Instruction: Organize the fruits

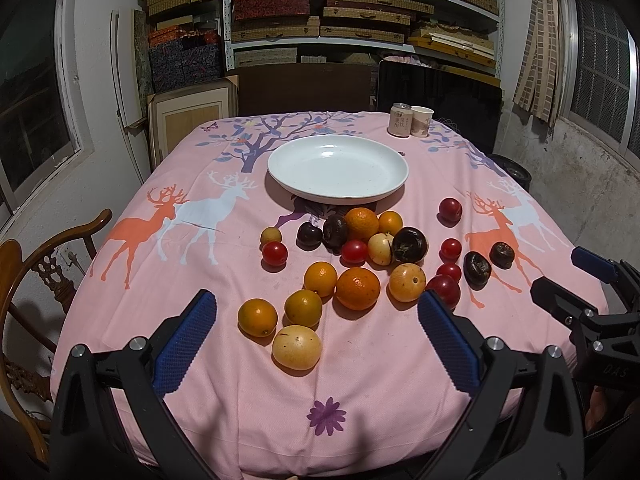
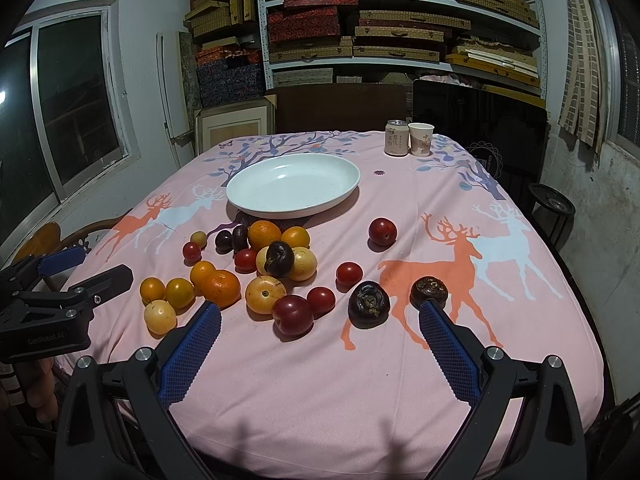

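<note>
Pretty much nothing is sorted yet, as far as I can tell. The white plate sits toward the far edge of the table and has no fruit in it at all, so my guess is that's where things are supposed to end up. All the fruit is loose on the pink deer tablecloth, between the plate and the near edge: oranges, pale yellow ones, small red ones and a few dark wrinkly ones, mostly clumped in the middle, with some stragglers out toward the right edge, like a red plum sitting well apart from the pile. A yellow fruit is the closest one to the left gripper, which hovers at the near edge with its jaws spread wide and nothing in them. The right gripper is the same deal, wide and holding nothing, aimed at the red plum and a dark fruit just ahead of it. A can and paper cup stand at the far right corner, out of the way. So basically every piece is left to move.
</note>
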The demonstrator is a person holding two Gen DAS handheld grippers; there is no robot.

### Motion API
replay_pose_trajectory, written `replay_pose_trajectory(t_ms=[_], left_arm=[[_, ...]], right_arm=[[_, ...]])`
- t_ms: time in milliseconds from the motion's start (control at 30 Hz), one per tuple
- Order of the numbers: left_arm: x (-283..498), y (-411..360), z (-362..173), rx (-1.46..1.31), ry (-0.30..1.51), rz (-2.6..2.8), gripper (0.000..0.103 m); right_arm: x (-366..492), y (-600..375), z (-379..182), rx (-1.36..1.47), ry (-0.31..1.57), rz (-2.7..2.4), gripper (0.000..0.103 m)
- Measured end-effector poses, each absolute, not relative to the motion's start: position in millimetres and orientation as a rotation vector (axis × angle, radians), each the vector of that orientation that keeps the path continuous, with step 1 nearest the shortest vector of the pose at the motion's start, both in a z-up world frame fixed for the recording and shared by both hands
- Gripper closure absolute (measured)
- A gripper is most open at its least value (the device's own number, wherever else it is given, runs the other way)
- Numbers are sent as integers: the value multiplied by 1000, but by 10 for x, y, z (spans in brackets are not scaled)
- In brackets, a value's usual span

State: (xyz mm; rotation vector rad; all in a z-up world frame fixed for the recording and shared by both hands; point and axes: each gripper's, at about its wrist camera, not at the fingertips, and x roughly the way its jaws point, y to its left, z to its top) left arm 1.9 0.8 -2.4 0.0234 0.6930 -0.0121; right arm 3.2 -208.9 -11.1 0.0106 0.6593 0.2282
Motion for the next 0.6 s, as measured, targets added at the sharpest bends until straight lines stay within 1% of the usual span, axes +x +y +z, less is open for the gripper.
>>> replay_pose_trajectory(t_ms=[600], left_arm=[[6, 66, -12, 23, 695, -11, 4]], right_arm=[[39, -2082, -112, 10, 661, 228, 4]])
